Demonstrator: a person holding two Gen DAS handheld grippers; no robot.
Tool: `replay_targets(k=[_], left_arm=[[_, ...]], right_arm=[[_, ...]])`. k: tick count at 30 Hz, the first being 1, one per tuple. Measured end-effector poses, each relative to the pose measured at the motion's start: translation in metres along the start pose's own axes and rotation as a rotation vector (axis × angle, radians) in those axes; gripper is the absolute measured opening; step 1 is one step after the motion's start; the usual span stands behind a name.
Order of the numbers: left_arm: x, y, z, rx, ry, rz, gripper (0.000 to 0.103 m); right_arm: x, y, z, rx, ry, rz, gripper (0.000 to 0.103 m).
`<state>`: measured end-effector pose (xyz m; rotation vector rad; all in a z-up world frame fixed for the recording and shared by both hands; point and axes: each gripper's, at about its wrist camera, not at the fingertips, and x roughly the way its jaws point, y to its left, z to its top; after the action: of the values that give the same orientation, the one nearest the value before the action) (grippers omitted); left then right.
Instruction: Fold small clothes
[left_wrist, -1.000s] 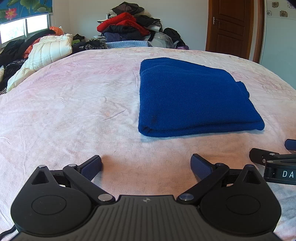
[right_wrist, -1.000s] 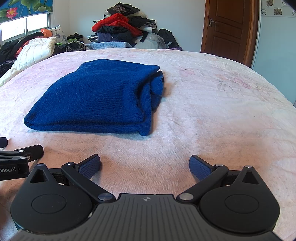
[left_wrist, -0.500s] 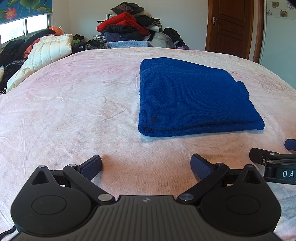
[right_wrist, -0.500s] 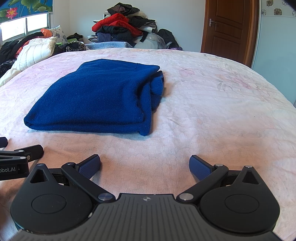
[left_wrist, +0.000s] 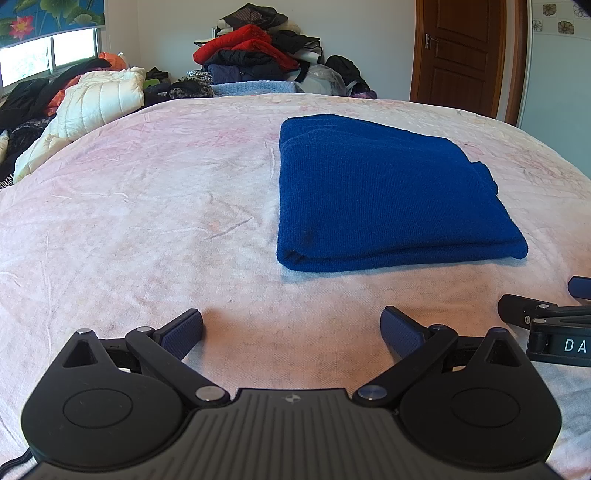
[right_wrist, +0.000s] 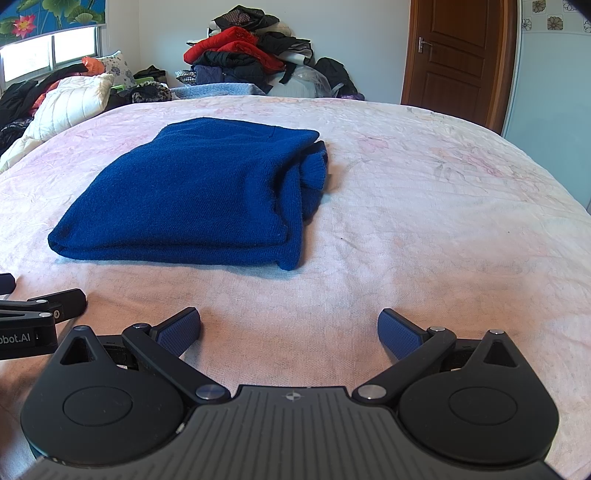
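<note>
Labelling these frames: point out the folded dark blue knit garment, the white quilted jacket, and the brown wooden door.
Folded dark blue knit garment (left_wrist: 384, 192), left wrist view, centre of top layer.
White quilted jacket (left_wrist: 96, 99), left wrist view, middle of its quilted panels.
Brown wooden door (right_wrist: 454, 55), right wrist view, panelled door leaf.

Bare bedsheet (left_wrist: 147, 221) lies around the folded blue sweater (left_wrist: 384, 199).
</note>
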<state>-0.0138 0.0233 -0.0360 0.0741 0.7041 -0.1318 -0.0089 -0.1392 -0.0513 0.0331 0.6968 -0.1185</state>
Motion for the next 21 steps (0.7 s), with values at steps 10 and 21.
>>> replay_targets(k=[10,21], left_arm=[[0.0008,0.0011,0.0000,-0.001,0.001,-0.003,0.103],[0.0010,0.0003,0.0004,-0.003,0.005,-0.003,0.103]], right_arm=[[0.0001,0.0000,-0.0001,0.000,0.000,0.000,0.102],[0.0000,0.0001,-0.0001,0.000,0.000,0.000,0.102]])
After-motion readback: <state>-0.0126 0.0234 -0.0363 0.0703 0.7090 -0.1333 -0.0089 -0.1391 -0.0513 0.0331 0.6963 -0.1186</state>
